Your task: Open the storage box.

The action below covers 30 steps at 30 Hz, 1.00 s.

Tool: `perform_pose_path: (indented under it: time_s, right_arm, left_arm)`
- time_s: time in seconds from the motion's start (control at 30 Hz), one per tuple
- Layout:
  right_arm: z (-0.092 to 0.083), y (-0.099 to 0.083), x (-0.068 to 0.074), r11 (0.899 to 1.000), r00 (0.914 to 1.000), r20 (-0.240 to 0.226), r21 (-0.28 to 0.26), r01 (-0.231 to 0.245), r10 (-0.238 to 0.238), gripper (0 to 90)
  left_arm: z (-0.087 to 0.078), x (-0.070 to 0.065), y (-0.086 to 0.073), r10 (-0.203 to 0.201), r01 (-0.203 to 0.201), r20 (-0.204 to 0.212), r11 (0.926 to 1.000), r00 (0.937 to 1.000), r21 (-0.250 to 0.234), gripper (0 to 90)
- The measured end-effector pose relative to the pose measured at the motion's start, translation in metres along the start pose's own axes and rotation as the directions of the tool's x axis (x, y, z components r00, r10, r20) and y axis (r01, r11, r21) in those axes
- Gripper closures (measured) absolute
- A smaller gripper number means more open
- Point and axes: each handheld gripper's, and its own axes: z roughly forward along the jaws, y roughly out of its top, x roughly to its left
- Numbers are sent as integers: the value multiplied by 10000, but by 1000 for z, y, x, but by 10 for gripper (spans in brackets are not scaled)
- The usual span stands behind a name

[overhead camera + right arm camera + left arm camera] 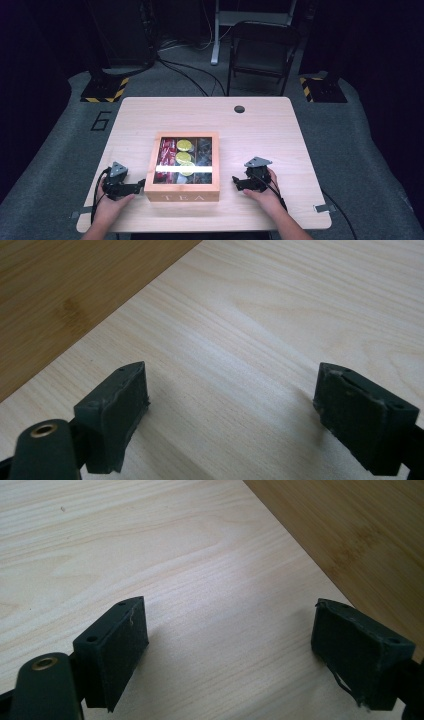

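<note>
High view gives you the pale wooden table first, then the wooden tea box sitting near its middle, closed under a glass lid, with "TEA" on the front wall facing you and 3 rows of compartments visible through the glass: red packets, yellow-green packets and darker ones. Your left gripper lies on the table just beside the box's left wall, fingers pointing toward it; whether they touch it you cannot tell. Your right gripper rests near the box's right wall, with a strip of bare table between its fingers and the wood. Left gripper view shows your 2 fingers spread wide with nothing between them, the box wall rising just beyond the right one. Right gripper view shows the same: fingers wide apart, empty, box wall past the left one.
</note>
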Motion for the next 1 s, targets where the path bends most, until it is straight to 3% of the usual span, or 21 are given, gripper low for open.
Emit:
perform_pose_path:
  time_s: [0.33,0.53,0.67,0.83,0.9,1.0]
  right_arm:
    - [0,0,0,10000,10000,17,-14,-53,53,145]
    - [-3,1,1,9999,9999,-60,-20,-115,115,246]
    - [-7,4,1,9993,9993,-188,179,-327,330,309]
    - [-13,7,2,9997,9994,-228,-70,-252,250,338]
    - [-17,9,4,9998,9990,-397,-81,-187,184,344]
    - [-21,11,8,9998,9993,-373,-221,-32,23,352]
  left_arm:
    - [-1,1,0,-57,56,73,10000,10000,80,157]
    - [-5,6,0,-665,668,320,9977,9973,-75,221]
    - [-9,8,1,-965,962,470,9953,9942,98,261]
    - [-16,5,5,-940,931,464,9954,9945,214,291]
    - [-18,3,6,-1101,1096,505,9939,9926,116,317]
    - [-23,0,9,-983,974,617,9951,9932,169,327]
